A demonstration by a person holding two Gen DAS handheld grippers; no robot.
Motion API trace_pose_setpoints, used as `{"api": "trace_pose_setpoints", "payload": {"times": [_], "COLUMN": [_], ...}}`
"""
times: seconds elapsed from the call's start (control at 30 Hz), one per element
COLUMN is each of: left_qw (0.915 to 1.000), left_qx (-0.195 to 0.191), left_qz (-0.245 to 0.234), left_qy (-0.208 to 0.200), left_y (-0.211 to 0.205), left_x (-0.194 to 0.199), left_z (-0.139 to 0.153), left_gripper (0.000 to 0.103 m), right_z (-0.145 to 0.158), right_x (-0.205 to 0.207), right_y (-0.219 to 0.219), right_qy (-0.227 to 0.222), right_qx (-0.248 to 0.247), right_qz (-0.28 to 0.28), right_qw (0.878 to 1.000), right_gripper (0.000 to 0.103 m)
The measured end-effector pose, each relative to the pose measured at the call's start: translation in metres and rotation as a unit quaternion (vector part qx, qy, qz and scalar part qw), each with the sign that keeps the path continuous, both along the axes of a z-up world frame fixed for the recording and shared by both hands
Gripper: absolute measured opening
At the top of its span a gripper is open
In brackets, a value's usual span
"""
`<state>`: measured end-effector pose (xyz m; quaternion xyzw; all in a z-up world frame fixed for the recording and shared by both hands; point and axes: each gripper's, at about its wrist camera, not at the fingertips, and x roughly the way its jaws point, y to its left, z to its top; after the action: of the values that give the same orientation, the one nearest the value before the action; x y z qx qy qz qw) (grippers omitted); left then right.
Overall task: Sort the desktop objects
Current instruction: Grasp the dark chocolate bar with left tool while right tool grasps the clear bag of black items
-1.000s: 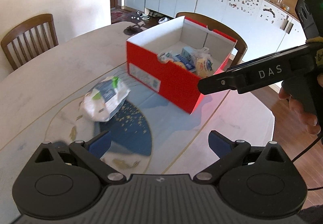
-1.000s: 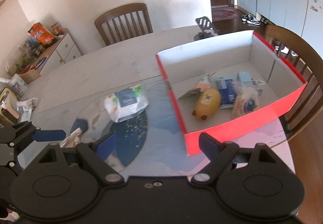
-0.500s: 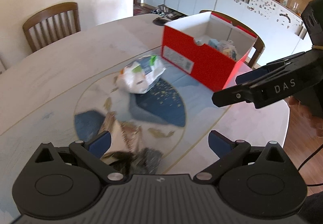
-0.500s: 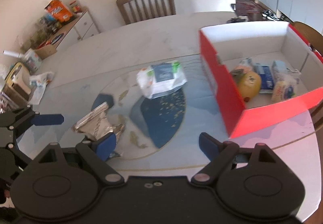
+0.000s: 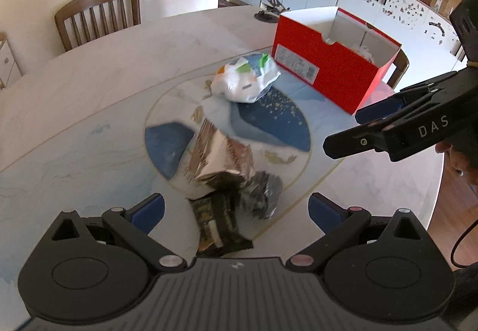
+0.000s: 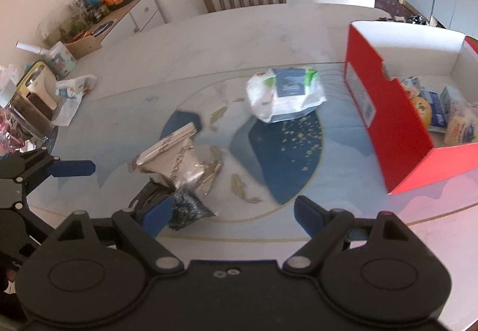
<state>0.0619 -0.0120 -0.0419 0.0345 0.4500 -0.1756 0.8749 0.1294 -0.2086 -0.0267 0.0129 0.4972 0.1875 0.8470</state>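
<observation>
Wrappers first, from your left wrist view: your left gripper point(image 5: 236, 210) has its jaws spread wide with nothing between the pads. A dark snack wrapper point(image 5: 219, 225) lies on the surface point(image 5: 89, 98) right in the gap between the two blue pads, near the camera. Just past it sits a crumpled silver foil pouch point(image 5: 221, 156), with a small dark crinkly packet point(image 5: 263, 193) just beside it to the right. Farther out is a white wipes pack point(image 5: 246, 78) with a green tab, and beyond that the red shoebox point(image 5: 325, 62), open at the top, well apart from your gripper. Your right gripper point(image 5: 373, 128) pokes in from the right edge, above the surface, jaws apart and empty.

Right wrist view: your right gripper point(image 6: 233, 216) is also wide open, nothing clamped. The silver foil pouch point(image 6: 176, 159) lies ahead and to the left of the left-side pad, and the dark crinkly packet point(image 6: 186, 208) is just beside that pad; can't tell if it's touching. The white wipes pack point(image 6: 285, 95) sits straight ahead, farther off. The red shoebox point(image 6: 385, 119) is off to the right, with a yellow thing point(image 6: 421, 110) and some blue and white packets point(image 6: 448, 110) already inside. Your left gripper point(image 6: 59, 169) shows at the left edge, one blue pad sticking out.
</observation>
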Motion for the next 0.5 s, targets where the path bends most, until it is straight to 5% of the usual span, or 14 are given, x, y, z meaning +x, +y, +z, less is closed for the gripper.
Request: {"api": "trace_pose_setpoints", "payload": {"times": [0.5], "left_qw": [0.9997], "left_qx": [-0.015], "left_qz": [0.017], "left_qy": [0.008], "left_y": [0.023], "left_x": [-0.009], "left_z": [-0.027], "left_gripper": [0.103], "right_z": [-0.025], "right_x": [-0.002], "right_y": [0.034], "right_qy": [0.026], "right_qx": [-0.009], "right_qz": [0.023], "right_qw": [0.999], "right_gripper": [0.089]}}
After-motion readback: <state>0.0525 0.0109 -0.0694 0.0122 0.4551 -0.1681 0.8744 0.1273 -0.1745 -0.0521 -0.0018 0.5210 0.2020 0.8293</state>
